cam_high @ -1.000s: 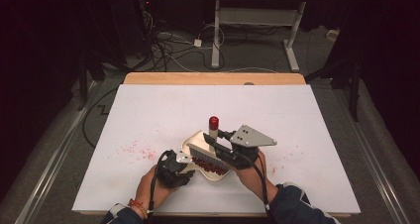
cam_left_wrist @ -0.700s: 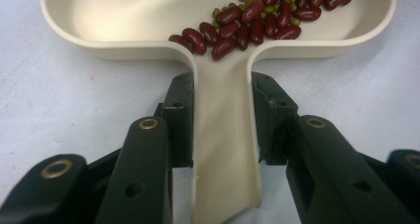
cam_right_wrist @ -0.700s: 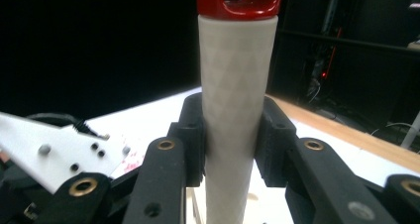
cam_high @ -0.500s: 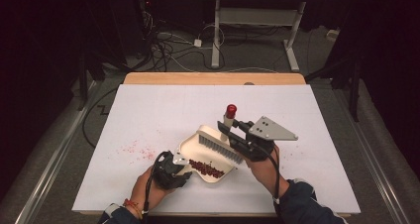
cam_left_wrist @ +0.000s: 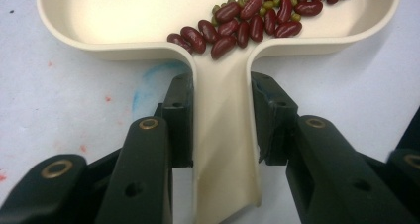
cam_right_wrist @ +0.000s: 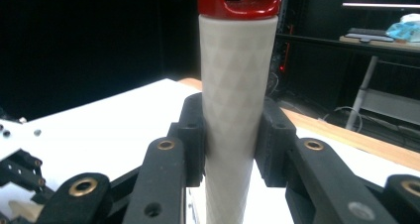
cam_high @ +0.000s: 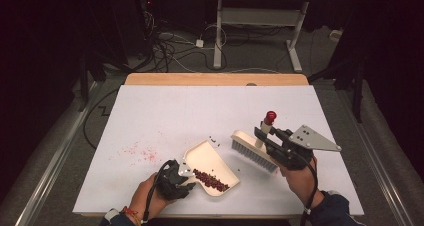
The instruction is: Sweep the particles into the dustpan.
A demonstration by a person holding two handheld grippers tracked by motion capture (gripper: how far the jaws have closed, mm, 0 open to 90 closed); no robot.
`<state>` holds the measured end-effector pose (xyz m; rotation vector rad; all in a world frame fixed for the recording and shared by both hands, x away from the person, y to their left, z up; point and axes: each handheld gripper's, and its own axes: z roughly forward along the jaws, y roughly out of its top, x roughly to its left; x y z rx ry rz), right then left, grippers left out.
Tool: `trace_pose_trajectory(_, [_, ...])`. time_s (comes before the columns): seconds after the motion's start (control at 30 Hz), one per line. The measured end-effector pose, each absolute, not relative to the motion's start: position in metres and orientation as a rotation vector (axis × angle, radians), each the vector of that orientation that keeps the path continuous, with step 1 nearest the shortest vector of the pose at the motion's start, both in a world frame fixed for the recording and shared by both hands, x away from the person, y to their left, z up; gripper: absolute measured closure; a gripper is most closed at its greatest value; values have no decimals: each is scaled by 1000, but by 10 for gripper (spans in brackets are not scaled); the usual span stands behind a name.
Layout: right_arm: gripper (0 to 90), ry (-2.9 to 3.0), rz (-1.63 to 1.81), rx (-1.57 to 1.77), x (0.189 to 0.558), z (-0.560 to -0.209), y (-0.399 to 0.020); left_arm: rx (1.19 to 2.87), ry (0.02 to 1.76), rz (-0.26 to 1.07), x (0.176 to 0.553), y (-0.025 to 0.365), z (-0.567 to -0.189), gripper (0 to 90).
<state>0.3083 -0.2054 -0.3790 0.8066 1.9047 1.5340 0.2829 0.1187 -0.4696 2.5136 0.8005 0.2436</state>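
A cream dustpan (cam_high: 205, 156) lies on the white table near the front edge, with several dark red beans (cam_high: 210, 180) and small green ones (cam_left_wrist: 270, 5) heaped at its handle end. My left gripper (cam_high: 182, 173) is shut on the dustpan's handle (cam_left_wrist: 223, 135), one pad on each side. To the right, my right gripper (cam_high: 262, 136) is shut on the pale handle (cam_right_wrist: 236, 100) of a cream hand brush (cam_high: 252, 151) with a red cap (cam_high: 270, 117). The brush hangs tilted just above the table, apart from the dustpan.
Red specks (cam_high: 136, 150) stain the white table (cam_high: 210, 106) left of the dustpan, and a few small dark bits (cam_high: 214, 140) lie beside its far rim. A wooden strip (cam_high: 215, 79) runs along the far edge. Cables and desk legs (cam_high: 218, 36) stand on the floor beyond.
My right gripper has carried the brush off the dustpan and out to the right, lifting it slightly. The left gripper and the dustpan have stayed in place.
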Motion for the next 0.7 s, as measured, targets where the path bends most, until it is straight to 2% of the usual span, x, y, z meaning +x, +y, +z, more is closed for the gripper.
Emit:
trace_pose_trajectory(0.33, [697, 1989, 1481, 806, 283, -390, -229, 2530, 807, 240, 283, 112, -471, 637])
trace_pose_trajectory(0.7, [694, 2085, 1462, 681, 262, -392, -196, 2519, 822, 225, 286, 112, -473, 635])
